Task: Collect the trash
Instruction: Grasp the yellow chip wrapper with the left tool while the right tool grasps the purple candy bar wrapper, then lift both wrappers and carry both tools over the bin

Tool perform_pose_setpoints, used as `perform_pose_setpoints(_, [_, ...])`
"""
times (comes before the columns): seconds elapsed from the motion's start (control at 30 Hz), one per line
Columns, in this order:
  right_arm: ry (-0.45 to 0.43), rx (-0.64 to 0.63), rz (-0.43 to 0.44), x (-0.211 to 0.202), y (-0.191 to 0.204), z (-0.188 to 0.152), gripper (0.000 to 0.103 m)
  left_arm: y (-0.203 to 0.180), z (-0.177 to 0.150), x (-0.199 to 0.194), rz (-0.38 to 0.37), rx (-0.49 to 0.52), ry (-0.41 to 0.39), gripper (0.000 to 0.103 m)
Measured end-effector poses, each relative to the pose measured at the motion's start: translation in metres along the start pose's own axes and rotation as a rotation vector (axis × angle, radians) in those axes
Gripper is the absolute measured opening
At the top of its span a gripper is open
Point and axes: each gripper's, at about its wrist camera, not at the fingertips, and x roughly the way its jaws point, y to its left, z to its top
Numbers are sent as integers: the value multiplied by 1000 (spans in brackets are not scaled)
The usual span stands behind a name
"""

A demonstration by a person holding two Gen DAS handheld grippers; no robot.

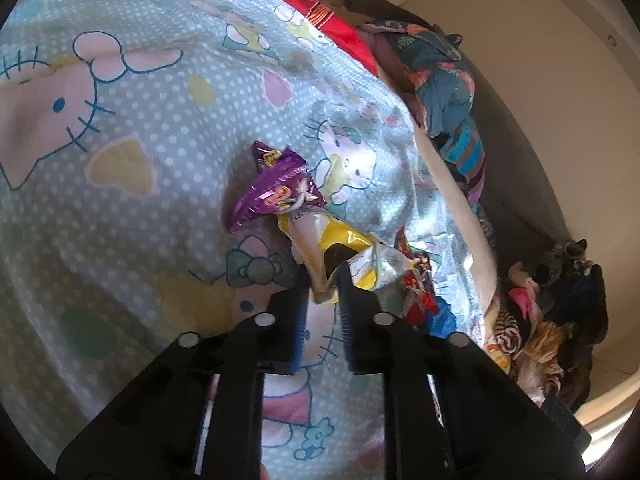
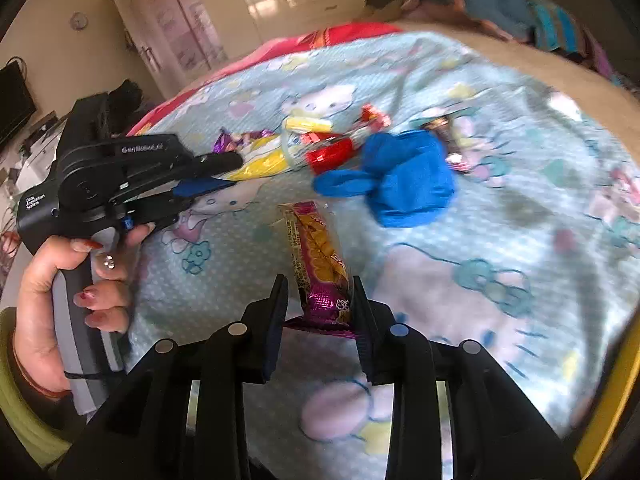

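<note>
Several snack wrappers lie on a Hello Kitty bedsheet (image 1: 160, 128). In the left wrist view my left gripper (image 1: 323, 270) has its fingers close around the end of a yellow-and-white wrapper (image 1: 320, 240), with a purple wrapper (image 1: 276, 190) just beyond it. The left gripper also shows in the right wrist view (image 2: 224, 172), at the yellow wrapper (image 2: 264, 164). My right gripper (image 2: 320, 286) straddles a magenta-and-yellow snack bar wrapper (image 2: 320, 256), its fingers at both sides, slightly apart from it. A red wrapper (image 2: 332, 154) and a crumpled blue glove (image 2: 404, 178) lie beyond.
More red and dark wrappers (image 1: 416, 280) lie right of the yellow one. Piled clothes (image 1: 444, 80) sit at the bed's far edge and more clothes (image 1: 552, 308) lie on the floor. Cabinets (image 2: 248, 4) stand behind the bed. A red blanket (image 2: 344, 36) lies at the sheet's far side.
</note>
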Motion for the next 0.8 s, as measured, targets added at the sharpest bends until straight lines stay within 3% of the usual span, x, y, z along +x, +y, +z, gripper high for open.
perform_pose_setpoints(0.37, [-77,36,-2,-26,-9,-12,30,-19,-26,-44,-4,134,-63,6])
perform_pose_setpoints(0.8, [-145,50,9,-51,-9,-3,30,-46,-38,-102,-29,267,-138,6])
